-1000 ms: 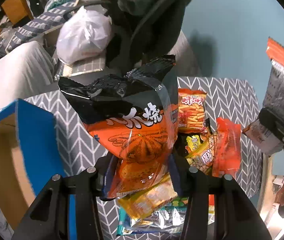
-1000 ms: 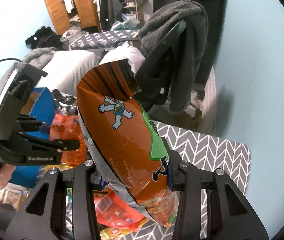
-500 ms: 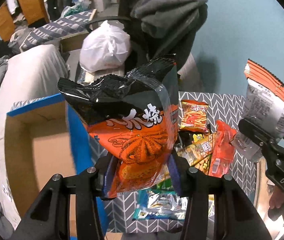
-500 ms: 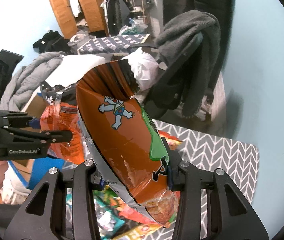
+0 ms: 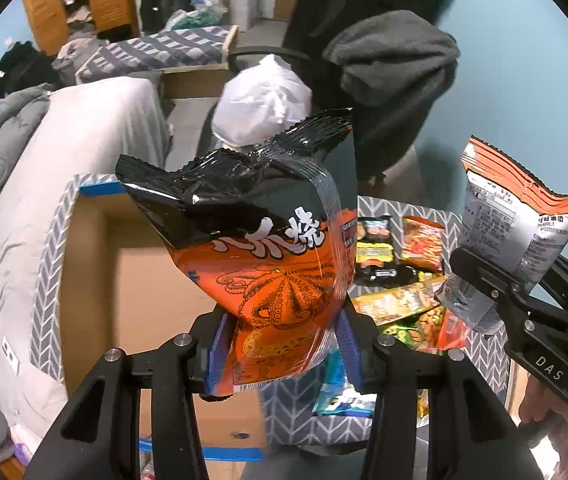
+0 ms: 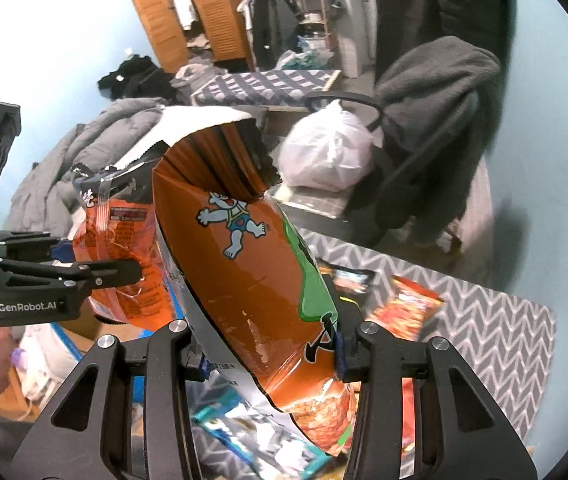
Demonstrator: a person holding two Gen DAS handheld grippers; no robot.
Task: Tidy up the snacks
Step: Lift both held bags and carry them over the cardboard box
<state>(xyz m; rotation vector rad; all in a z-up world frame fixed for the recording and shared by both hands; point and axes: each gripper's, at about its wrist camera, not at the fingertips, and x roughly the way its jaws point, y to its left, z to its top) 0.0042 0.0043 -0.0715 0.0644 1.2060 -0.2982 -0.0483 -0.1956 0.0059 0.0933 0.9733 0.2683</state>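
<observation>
Above the cardboard box (image 5: pixel 132 300), which seems empty as far as can be seen, an octopus-print bag (image 5: pixel 280 268) is held clamped by the left gripper (image 5: pixel 280 360) and a brown cartoon bag (image 6: pixel 252 272) by the right gripper (image 6: pixel 270 356), while many loose snacks (image 5: pixel 400 280) are left on the chevron cloth (image 6: pixel 496 320).

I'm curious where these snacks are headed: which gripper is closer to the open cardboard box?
Left. The left gripper holds the octopus bag over the cardboard box; the right gripper, with its orange bag, is over the snack pile.
</observation>
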